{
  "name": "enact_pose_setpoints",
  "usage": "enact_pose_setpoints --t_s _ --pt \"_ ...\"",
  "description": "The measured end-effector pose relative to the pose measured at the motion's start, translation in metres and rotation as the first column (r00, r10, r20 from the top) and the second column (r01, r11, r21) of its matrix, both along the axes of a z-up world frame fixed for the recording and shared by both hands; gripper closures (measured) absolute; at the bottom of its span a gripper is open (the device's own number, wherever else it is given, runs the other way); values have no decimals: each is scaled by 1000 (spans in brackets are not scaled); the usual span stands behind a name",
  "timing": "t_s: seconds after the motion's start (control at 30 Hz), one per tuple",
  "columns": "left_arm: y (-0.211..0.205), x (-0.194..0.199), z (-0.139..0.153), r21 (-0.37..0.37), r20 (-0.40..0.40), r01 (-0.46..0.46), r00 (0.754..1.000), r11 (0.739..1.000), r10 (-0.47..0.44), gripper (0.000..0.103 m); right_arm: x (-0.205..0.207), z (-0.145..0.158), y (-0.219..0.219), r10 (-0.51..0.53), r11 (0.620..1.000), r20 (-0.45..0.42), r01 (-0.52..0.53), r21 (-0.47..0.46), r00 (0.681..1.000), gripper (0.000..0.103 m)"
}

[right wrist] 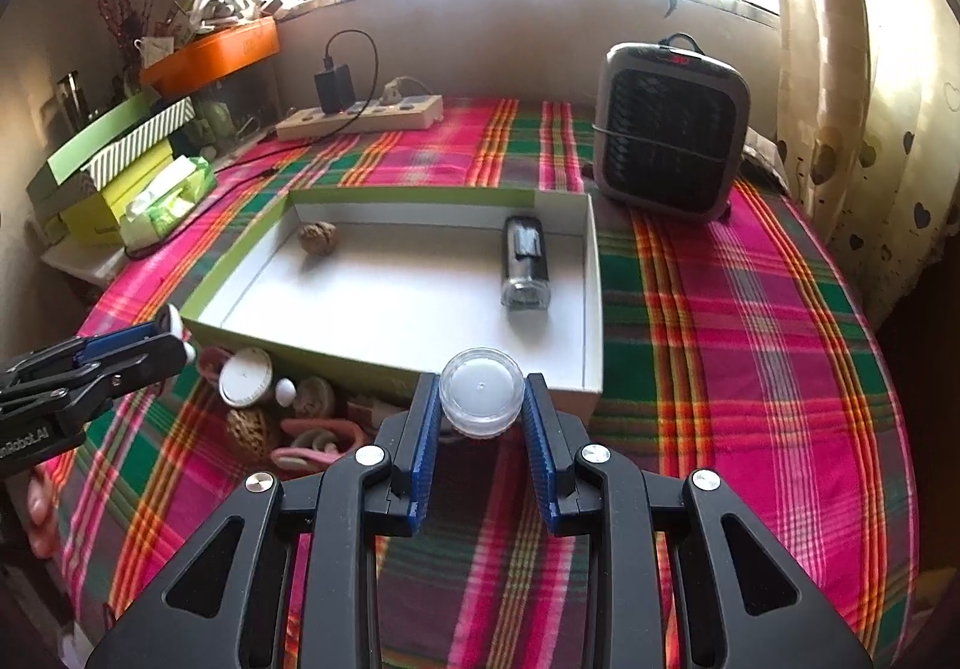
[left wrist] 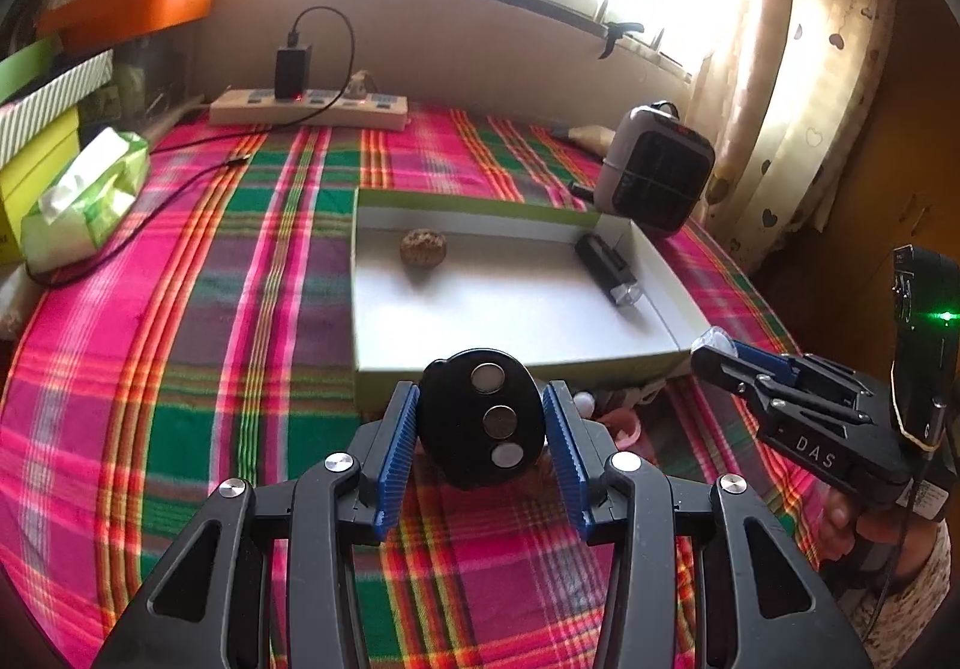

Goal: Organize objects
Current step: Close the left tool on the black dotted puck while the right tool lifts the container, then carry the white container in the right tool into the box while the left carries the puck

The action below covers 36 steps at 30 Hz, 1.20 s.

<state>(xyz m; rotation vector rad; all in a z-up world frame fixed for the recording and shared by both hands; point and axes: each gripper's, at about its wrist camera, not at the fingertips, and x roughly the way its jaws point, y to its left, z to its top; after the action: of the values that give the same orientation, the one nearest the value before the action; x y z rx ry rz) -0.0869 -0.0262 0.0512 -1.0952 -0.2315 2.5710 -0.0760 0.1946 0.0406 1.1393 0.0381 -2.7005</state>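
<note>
My left gripper (left wrist: 480,399) is shut on a black oval device (left wrist: 480,426) with three round discs on its face, held above the plaid cloth just short of the box's near wall. My right gripper (right wrist: 480,396) is shut on a small clear jar (right wrist: 480,390) with a white lid, also just short of that wall. The shallow white box (left wrist: 510,315) with green sides holds a walnut (left wrist: 423,248) at its far left and a black cylinder with a clear end (left wrist: 609,270) at its right. Each gripper shows at the edge of the other's view.
Small items (right wrist: 270,411), among them a white round lid, walnuts and pink pieces, lie against the box's near wall. A grey heater (right wrist: 672,129) stands at the back right. A power strip (right wrist: 360,120), a tissue pack (right wrist: 168,201) and stacked boxes (right wrist: 114,159) sit at the back left.
</note>
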Motion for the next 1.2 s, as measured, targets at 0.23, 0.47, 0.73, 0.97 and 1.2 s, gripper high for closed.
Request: enact_pose_setpoints --t_s 0.23,0.47,0.73,0.97,1.2 --pt "8 -12 8 -8 -22 17 1000 1000 -18 62 -10 8 -11 28 1000 -14 -29 -2 999 74" --pt "12 -25 8 -15 -26 22 999 1000 -22 62 -22 11 -21 51 999 -19 -51 4 999 74" --pt "15 -39 6 -28 -18 23 1000 999 -24 62 -42 12 -28 64 998 -15 -63 16 998 74" --pt "16 -54 2 -39 -11 17 1000 999 -18 62 -62 8 -31 64 998 0 -64 22 998 74" --pt "17 -69 -6 -54 7 15 1000 998 -14 62 -85 -2 -33 60 998 38 -61 20 997 74"
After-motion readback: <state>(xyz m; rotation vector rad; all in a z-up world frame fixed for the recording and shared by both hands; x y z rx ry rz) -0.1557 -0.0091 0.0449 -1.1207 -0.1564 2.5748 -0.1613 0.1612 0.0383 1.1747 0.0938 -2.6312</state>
